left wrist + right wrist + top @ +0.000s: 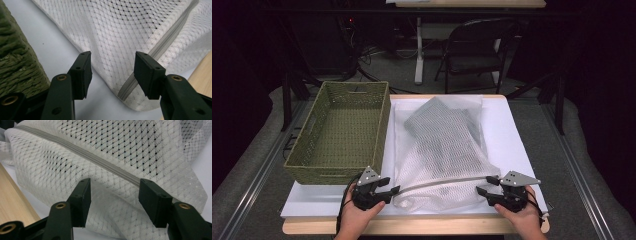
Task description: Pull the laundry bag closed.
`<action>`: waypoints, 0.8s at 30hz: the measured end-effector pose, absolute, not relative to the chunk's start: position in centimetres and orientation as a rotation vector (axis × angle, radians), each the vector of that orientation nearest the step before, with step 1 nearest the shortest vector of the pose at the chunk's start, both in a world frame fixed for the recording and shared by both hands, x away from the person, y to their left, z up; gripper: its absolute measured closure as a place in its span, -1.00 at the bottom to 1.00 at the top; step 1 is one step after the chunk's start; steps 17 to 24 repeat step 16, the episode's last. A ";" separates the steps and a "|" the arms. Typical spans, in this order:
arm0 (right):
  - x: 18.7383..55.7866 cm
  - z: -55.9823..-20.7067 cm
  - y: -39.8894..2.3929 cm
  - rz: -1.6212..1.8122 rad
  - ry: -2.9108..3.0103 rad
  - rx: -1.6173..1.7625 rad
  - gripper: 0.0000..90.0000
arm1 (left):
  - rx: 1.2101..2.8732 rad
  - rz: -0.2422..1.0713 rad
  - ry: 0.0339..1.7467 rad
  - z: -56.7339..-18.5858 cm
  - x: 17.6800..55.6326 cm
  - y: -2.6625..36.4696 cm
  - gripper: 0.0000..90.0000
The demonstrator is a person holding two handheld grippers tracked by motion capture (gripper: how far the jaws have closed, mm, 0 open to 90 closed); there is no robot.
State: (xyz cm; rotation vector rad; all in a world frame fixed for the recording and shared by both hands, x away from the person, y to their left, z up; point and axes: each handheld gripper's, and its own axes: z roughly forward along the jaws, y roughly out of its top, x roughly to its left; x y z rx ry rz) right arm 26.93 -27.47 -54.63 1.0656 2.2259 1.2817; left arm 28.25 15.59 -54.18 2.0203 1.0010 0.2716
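The white mesh bag [444,150] lay flat on the counter [507,130], beside the green basket [343,131]. Both grippers, left [395,190] and right [480,191], sat at its near corners with fingers open, holding nothing. The bag was not yet picked up.

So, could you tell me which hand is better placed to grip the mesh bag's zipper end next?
Left, probably. The left tongs stand open with the zipper end on the mesh bag corner right between them. The right tongs are open too, but mostly over plain mesh.
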 end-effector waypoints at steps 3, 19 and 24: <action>26.9 -54.7 -27.4 1.279 2.229 1.077 -0.04 | 2.029 0.266 1.000 -54.3 28.3 15.5 0.08; 27.0 -54.7 -27.8 1.291 2.206 1.075 -0.05 | 2.032 0.254 1.000 -54.4 28.5 15.4 0.06; 27.0 -54.7 -27.8 1.291 2.206 1.075 -0.05 | 2.032 0.254 1.000 -54.4 28.5 15.4 0.06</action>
